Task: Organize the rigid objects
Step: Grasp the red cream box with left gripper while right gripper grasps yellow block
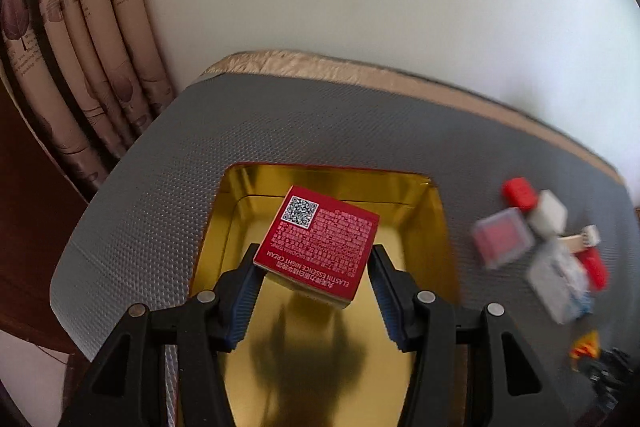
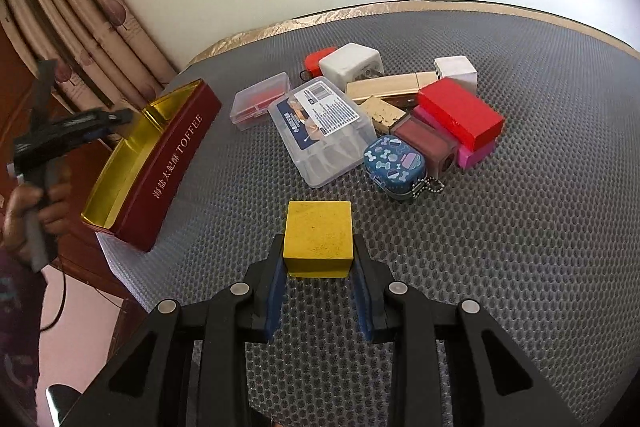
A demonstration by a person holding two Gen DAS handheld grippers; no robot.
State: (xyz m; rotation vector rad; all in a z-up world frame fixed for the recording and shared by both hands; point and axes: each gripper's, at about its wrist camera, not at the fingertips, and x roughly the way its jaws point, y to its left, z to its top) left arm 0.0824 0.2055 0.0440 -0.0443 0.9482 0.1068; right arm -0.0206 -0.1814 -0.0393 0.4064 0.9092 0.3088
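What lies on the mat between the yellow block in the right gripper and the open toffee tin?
Nothing: in the right wrist view, only bare grey mat separates the yellow block from the toffee tin.
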